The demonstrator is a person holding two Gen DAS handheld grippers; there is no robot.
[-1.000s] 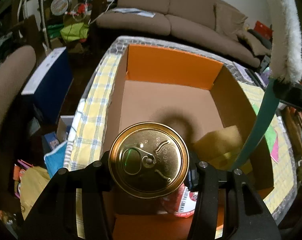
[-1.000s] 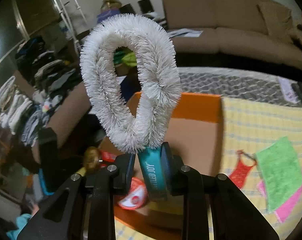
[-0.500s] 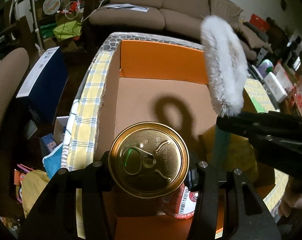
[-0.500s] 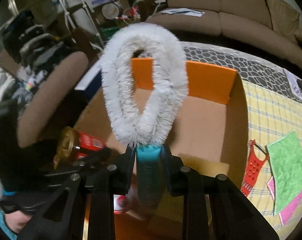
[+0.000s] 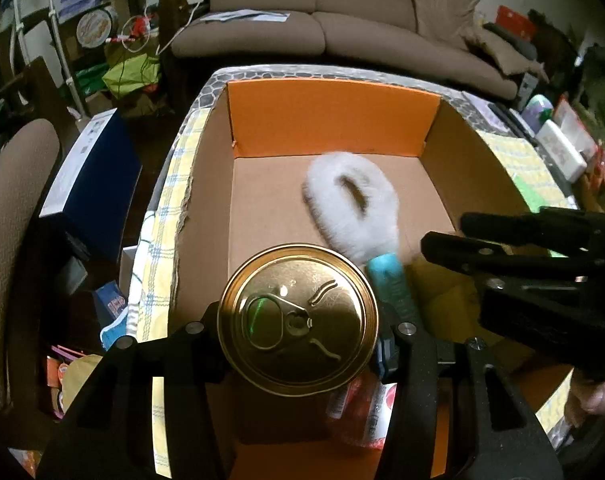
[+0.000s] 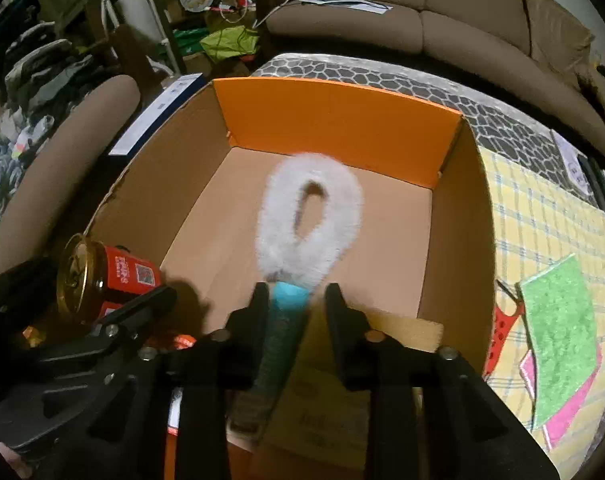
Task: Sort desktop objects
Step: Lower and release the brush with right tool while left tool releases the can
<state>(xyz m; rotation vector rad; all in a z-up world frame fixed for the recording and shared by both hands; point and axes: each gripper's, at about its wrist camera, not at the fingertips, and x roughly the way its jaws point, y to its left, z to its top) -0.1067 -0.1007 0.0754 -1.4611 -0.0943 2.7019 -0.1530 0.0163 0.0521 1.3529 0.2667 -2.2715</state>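
Opening right tongs [image 6: 296, 302] just released brush [image 6: 308, 220] into box [image 6: 338, 116].

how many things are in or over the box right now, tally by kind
brush: 1, between the right gripper's jaws, which have just been opening
can: 1, held by the left gripper
yellow sponge: 1
red and white packet: 1
total: 4

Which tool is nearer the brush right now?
Right. The right tool straddles the brush handle, jaws just opened and clear of it. The left tool holds the can beside it.
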